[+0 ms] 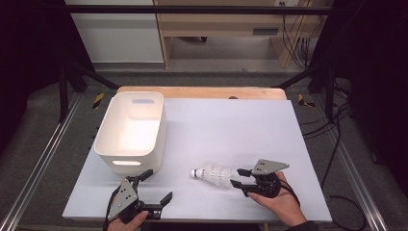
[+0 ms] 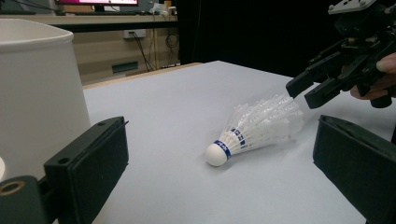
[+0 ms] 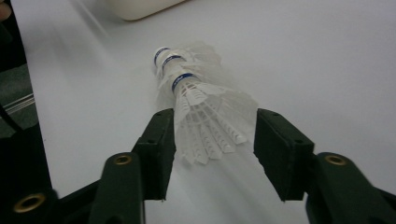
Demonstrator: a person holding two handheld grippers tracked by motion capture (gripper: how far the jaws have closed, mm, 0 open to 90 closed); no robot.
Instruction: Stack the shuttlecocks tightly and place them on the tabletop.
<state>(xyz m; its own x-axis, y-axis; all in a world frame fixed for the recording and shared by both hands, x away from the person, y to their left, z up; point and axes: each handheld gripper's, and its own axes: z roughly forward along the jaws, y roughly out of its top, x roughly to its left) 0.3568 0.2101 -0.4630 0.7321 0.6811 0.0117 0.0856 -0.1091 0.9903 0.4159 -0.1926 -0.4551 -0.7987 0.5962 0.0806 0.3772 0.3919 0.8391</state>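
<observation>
On the pale surface (image 1: 202, 120), shuttlecocks (image 1: 214, 175) lie stacked sideways — my right tongs (image 1: 239, 177) straddle their skirt, released; left tongs (image 1: 156, 185) wait open beside the bin (image 1: 130, 127).

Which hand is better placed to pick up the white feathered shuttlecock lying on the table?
The right gripper: its open jaws already flank the skirt of the white feathered shuttlecock. The left gripper sits open nearer the white plastic bin, farther off.
</observation>
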